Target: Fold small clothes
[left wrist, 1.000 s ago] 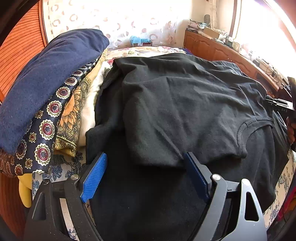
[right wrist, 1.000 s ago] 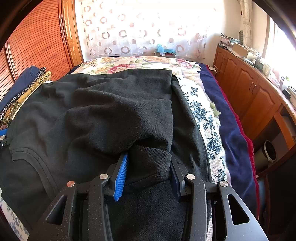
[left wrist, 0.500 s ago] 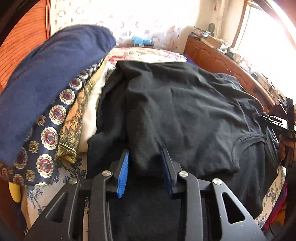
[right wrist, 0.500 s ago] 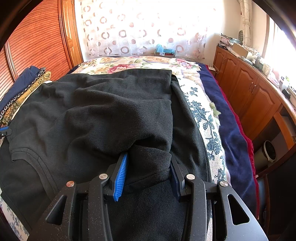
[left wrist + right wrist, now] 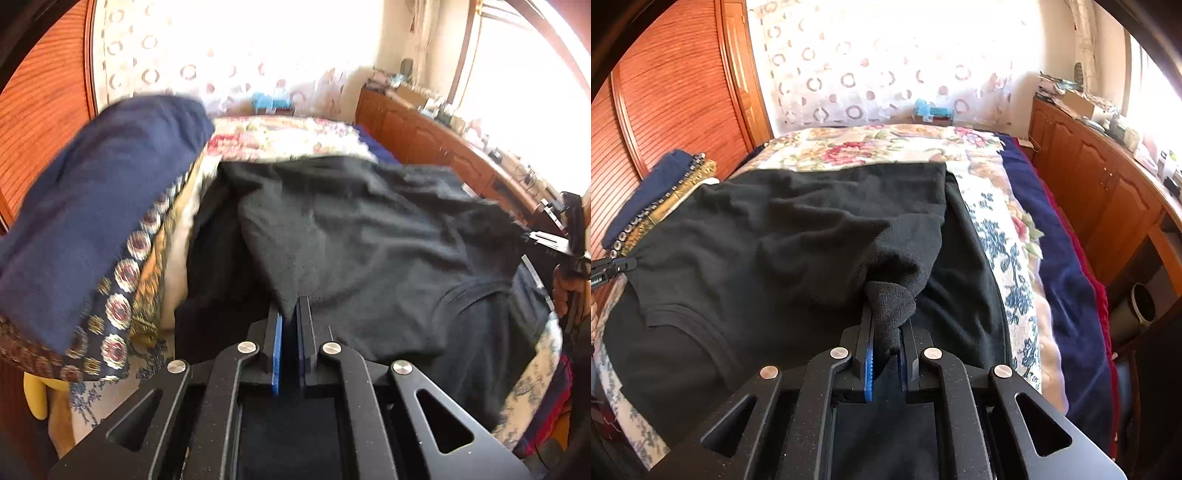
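While the black garment (image 5: 388,236) lies spread over the floral bed cover (image 5: 886,142), just beside the stack of folded cloths (image 5: 92,221), each tool has just closed its jaws on a bunched edge. The left tool (image 5: 290,314) pinches a fold near that stack; the right tool (image 5: 888,325) pinches a wad on the garment's far side. Probably both corners are gripped so the cloth can be lifted and folded evenly.
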